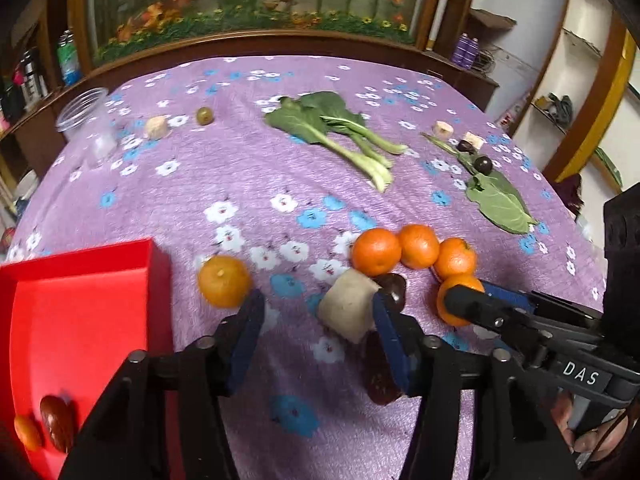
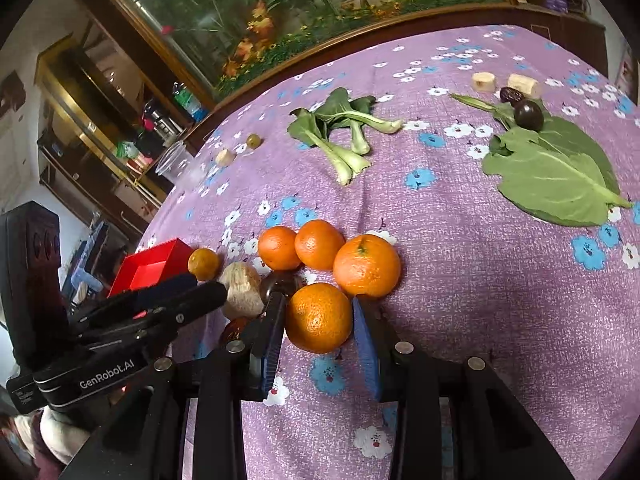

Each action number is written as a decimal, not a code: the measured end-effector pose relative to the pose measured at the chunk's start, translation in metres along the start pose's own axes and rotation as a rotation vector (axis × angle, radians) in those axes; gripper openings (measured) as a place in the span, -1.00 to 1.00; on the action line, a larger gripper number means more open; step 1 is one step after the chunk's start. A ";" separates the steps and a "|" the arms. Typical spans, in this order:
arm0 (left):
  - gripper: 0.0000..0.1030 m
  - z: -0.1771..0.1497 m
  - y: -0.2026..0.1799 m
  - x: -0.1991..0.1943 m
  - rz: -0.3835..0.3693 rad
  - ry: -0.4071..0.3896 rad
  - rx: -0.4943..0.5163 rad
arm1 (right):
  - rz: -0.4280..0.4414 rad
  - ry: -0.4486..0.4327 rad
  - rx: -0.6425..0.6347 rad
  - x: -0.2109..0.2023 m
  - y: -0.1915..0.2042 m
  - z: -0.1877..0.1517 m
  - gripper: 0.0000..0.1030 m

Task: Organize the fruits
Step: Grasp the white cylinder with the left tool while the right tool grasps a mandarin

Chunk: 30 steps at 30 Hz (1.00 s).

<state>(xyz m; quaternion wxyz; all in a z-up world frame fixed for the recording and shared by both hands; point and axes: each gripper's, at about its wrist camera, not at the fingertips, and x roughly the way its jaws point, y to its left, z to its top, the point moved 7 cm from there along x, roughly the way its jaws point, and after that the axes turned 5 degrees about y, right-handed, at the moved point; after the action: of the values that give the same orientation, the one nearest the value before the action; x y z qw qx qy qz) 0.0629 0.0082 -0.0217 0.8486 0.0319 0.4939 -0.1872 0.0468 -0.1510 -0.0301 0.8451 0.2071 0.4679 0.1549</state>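
My right gripper (image 2: 319,326) is shut on an orange (image 2: 318,318) that rests on the purple flowered cloth, a pad pressing on each side. Three more oranges (image 2: 320,245) sit just beyond it. In the left wrist view the same gripper (image 1: 469,293) reaches in from the right around that orange (image 1: 450,306). My left gripper (image 1: 320,320) stands open over the cloth. A pale fruit chunk (image 1: 348,308) lies at its right fingertip, with a dark fruit (image 1: 394,286) behind and a red-brown one (image 1: 378,372) under that finger. A lone orange (image 1: 224,280) sits off its left fingertip. The red tray (image 1: 80,300) at left holds a small orange (image 1: 28,432) and a red-brown fruit (image 1: 56,426).
Bok choy (image 1: 340,128) lies mid-table and a big green leaf (image 1: 500,200) at the right. A dark plum (image 1: 482,164), pale chunks (image 1: 444,129) and a green fruit (image 1: 205,115) sit farther back. A clear plastic cup (image 1: 84,112) lies at the far left. A wooden cabinet edges the table.
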 end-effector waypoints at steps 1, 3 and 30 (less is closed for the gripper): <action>0.17 0.000 -0.002 0.002 -0.019 0.008 0.005 | 0.003 0.002 0.003 0.000 0.000 0.000 -0.27; 0.18 -0.002 -0.006 0.011 -0.033 0.037 0.024 | 0.001 0.001 0.001 0.000 0.001 0.000 -0.27; -0.30 -0.045 0.044 -0.111 -0.045 -0.207 -0.198 | -0.061 -0.039 -0.037 -0.001 0.006 -0.003 -0.28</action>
<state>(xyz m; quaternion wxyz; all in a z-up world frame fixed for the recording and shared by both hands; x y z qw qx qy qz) -0.0078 0.0912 0.0439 0.8896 -0.0826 0.4202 -0.1588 0.0436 -0.1454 -0.0274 0.8621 0.1801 0.4543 0.1337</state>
